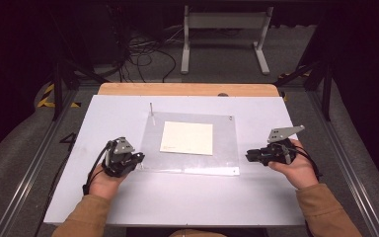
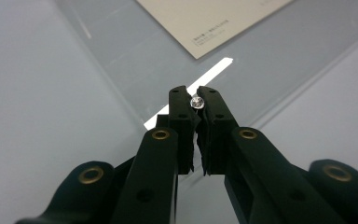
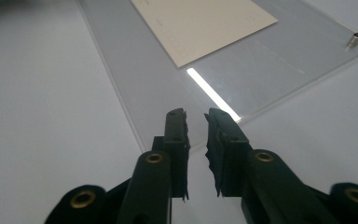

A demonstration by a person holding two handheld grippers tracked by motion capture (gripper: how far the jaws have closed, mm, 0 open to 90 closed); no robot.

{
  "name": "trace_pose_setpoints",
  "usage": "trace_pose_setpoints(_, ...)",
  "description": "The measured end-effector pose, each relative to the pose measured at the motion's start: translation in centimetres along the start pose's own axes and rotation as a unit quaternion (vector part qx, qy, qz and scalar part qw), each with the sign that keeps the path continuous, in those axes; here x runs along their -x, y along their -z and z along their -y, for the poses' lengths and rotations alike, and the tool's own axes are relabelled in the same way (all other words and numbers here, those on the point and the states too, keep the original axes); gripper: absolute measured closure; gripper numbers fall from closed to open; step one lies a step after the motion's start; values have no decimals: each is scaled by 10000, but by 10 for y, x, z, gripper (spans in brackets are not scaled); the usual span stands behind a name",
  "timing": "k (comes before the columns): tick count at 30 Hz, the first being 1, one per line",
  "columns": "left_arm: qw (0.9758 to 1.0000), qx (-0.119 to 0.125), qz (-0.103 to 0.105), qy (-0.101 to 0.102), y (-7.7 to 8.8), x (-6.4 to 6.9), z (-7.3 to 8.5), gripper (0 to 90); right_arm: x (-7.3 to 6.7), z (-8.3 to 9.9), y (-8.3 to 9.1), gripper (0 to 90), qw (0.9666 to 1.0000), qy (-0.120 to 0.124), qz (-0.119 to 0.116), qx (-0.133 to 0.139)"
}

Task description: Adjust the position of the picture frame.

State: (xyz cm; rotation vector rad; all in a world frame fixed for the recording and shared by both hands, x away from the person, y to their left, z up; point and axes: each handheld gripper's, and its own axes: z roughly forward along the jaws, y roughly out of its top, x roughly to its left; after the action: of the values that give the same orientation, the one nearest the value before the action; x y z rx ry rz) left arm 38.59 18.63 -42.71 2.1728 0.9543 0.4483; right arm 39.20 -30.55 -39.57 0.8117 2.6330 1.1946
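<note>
A clear acrylic plate (image 1: 224, 143) lies mid-table with a cream sheet of paper (image 1: 187, 138) at its centre. My left gripper (image 1: 139, 157) sits at the plate's near left corner. In the left gripper view it (image 2: 195, 95) is shut on a small shiny screw head (image 2: 196, 101) pinched between the tips, over the plate's edge (image 2: 135, 60). My right gripper (image 1: 248, 155) rests by the plate's near right side. Its jaws (image 3: 196, 116) stand a little open with nothing between them, aimed at the plate's corner (image 3: 270, 65). The paper (image 3: 205, 23) lies beyond.
A thin metal pin (image 1: 151, 109) stands upright at the plate's far left corner. A small metal standoff (image 3: 355, 38) sits in another corner. The white table top (image 1: 177, 197) stretches around the plate, with a wooden strip (image 1: 187, 89) along its far edge.
</note>
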Motion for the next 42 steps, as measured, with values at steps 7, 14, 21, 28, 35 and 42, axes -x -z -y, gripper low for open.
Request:
trace_pose_setpoints(7,9960,364,-505,643,-21,-36,-4,844,3,-21,-26,809,9982,292,134,-504)
trace_pose_setpoints(14,9958,417,-480,660,-19,-37,-4,832,-12,-27,-56,803,9899,668,-335,-1204)
trace_pose_setpoints(21,9942,603,-296,845,-8,-38,-1,573,-33,-41,-76,758,9784,1083,-460,-1697)
trace_pose_setpoints(28,9927,743,-213,922,0,-39,4,537,-35,-47,-94,782,9722,1249,-498,-1915)
trace_pose_setpoints(35,9922,765,-169,967,0,-38,8,540,-42,-54,-98,834,9620,1534,-398,-2222)
trace_pose_setpoints(42,9920,759,-149,994,4,-40,13,538,-56,-55,-99,834,9546,1650,-546,-2421)
